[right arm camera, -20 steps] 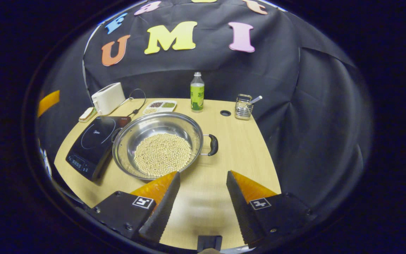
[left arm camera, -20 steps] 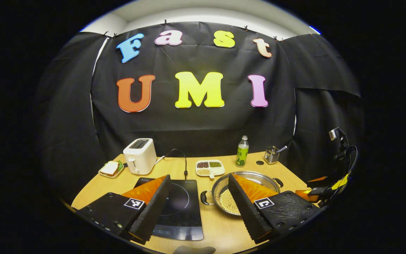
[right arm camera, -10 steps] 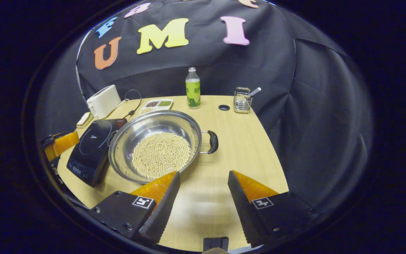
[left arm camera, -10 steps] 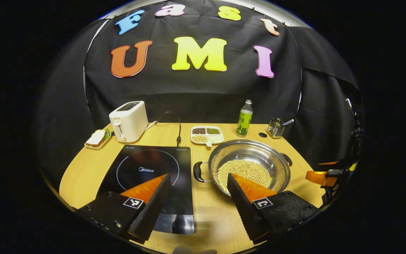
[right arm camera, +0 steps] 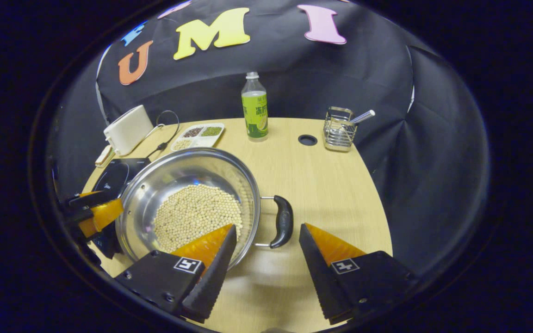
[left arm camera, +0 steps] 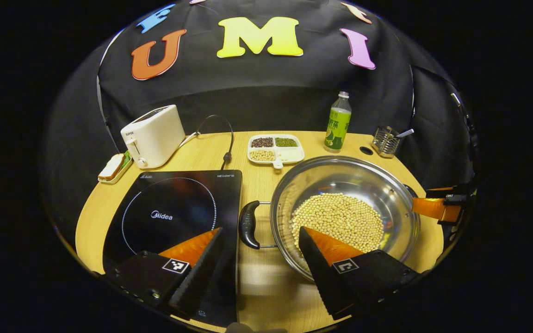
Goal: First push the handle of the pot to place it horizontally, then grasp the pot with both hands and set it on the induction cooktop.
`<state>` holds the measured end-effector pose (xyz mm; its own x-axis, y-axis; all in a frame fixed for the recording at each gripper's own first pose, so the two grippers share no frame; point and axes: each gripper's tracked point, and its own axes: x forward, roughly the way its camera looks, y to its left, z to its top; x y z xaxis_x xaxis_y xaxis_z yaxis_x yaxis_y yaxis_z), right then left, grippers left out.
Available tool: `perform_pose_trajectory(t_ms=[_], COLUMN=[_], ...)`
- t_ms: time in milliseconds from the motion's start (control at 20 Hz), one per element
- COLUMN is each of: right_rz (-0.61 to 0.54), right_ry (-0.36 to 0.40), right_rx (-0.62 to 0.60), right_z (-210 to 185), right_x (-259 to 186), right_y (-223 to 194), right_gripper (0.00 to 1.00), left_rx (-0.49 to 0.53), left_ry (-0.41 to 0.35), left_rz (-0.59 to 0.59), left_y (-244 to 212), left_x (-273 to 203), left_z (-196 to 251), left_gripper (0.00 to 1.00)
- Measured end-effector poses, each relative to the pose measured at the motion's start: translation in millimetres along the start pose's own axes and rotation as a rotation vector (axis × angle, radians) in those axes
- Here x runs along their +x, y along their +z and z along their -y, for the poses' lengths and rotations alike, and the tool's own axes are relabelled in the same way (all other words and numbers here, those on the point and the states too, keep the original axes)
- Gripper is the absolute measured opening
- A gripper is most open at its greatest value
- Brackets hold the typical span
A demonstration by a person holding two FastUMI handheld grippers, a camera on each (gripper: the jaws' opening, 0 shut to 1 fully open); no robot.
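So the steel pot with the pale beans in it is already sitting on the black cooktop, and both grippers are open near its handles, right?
Not quite. In the left gripper view the pot stands on the wooden table beside the cooktop, not on it. The rest holds: it has pale beans inside, and the left gripper and right gripper are open near its handles.

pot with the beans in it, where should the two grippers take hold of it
Take the pot by its two black loop handles, one gripper per handle. The left handle faces the left gripper, beside the induction cooktop; the right handle sits just ahead of the right gripper. Each stands off the rim with a gap behind, so open jaws can likely close across the bar from the outside.
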<state>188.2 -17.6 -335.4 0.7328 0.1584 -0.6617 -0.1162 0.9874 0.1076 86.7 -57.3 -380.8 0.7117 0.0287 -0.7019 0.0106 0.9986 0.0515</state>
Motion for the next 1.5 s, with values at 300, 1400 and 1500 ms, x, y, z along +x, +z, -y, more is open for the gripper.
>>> perform_pose_trajectory(t_ms=[300, 1400, 1500], right_rz=[-0.063, -0.119, -0.111], right_ry=[0.045, 0.019, 0.010], right_rx=[-0.025, 0.015, 0.023], right_z=[2.7, 2.5, -1.7], right_x=[31.4, 20.0, 13.9], right_y=[1.4, -7.0, -4.9], right_gripper=[0.88, 0.55, 0.55], left_rx=[-0.011, -0.021, -0.015], left_ry=[0.033, 0.080, 0.072], left_rz=[-0.073, -0.126, -0.118], left_y=[-1.2, 8.5, 11.7], left_x=[31.4, 39.1, 33.2], left_z=[1.6, -4.5, -5.4], left_gripper=[0.96, 0.62, 0.62])
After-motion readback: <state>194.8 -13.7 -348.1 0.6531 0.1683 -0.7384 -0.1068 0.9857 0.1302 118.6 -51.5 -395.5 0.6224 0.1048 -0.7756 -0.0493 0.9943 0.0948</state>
